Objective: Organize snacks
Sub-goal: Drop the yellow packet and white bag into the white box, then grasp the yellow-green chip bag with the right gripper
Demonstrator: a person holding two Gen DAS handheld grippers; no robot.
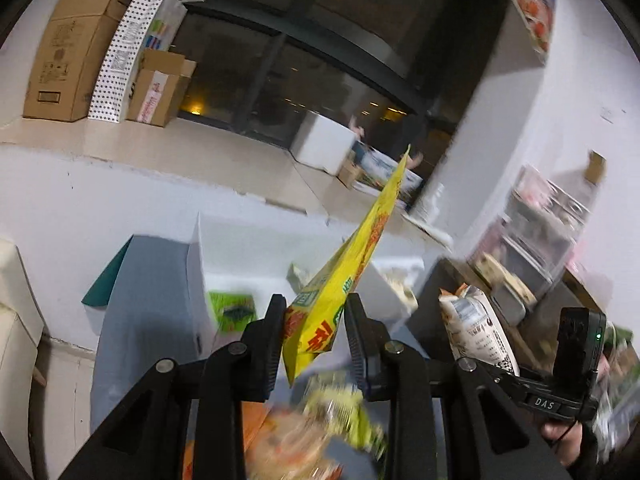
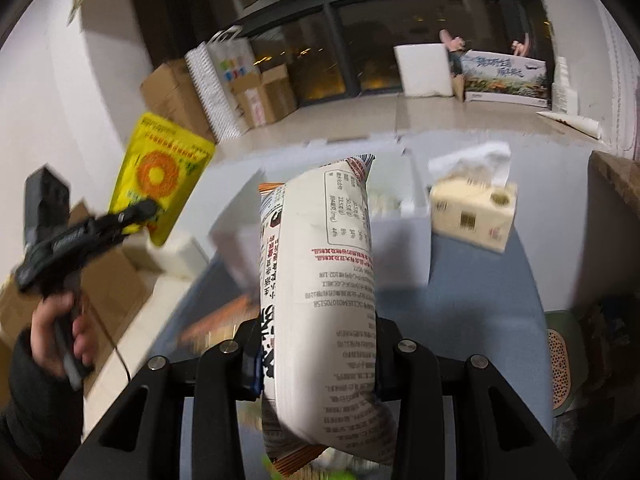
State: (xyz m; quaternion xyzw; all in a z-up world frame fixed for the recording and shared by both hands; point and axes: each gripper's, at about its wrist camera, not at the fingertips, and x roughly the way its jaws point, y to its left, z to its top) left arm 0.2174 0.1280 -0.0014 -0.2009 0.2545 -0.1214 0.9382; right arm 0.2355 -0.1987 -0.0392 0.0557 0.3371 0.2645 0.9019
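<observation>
My left gripper (image 1: 314, 328) is shut on a yellow snack bag (image 1: 344, 276) and holds it up edge-on in the air; the same bag shows in the right wrist view (image 2: 160, 176) at the left, with the left gripper (image 2: 140, 210) clamped on it. My right gripper (image 2: 320, 356) is shut on a white snack bag (image 2: 324, 292) with printed text, held upright; it also shows in the left wrist view (image 1: 476, 328) at the right. More snack packs (image 1: 320, 428) lie blurred below the left gripper.
A white open box (image 1: 240, 280) with a green pack (image 1: 232, 308) stands on the blue-grey table (image 2: 480, 288). A tissue box (image 2: 472, 212) sits at the far right. Cardboard boxes (image 1: 76, 52) line the window ledge. A rack of shelves (image 1: 540, 236) stands at the right.
</observation>
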